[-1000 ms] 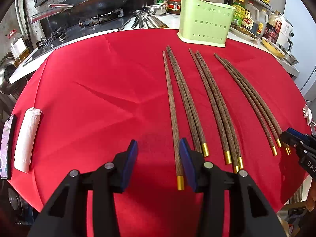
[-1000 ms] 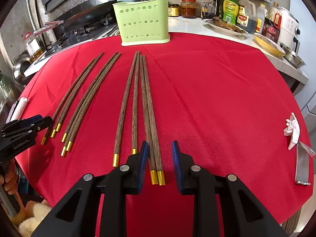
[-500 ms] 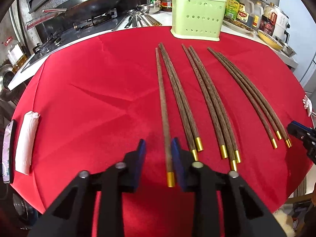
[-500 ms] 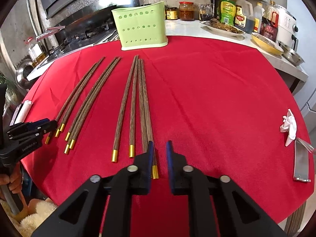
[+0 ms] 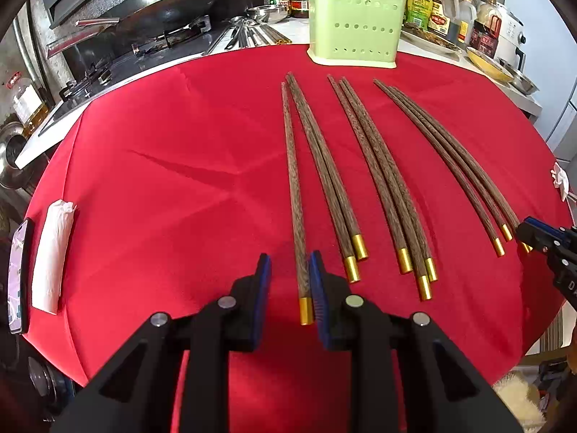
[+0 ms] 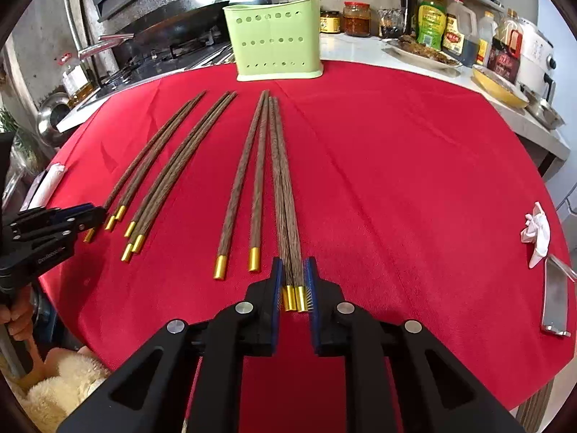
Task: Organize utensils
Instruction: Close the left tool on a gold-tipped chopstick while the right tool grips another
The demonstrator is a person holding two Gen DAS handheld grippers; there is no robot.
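Several dark wooden chopsticks with gold ends lie in groups on the red tablecloth (image 5: 162,180). A green perforated utensil holder (image 5: 355,30) stands at the far edge; it also shows in the right wrist view (image 6: 276,39). My left gripper (image 5: 290,281) is open, its jaws either side of the leftmost single chopstick (image 5: 294,195), the right pad touching it. My right gripper (image 6: 292,281) is shut on the gold ends of a pair of chopsticks (image 6: 285,187), which rest on the cloth.
A folded white cloth (image 5: 52,252) and a phone (image 5: 18,274) lie at the left table edge. A crumpled tissue (image 6: 537,234) and a metal piece (image 6: 555,299) lie at the right. Stove (image 5: 137,39), bottles (image 6: 447,25) and dishes stand behind.
Both grippers moved forward over the chopstick ends. The left jaws narrowed around the single chopstick. The right jaws closed onto the pair of chopsticks.
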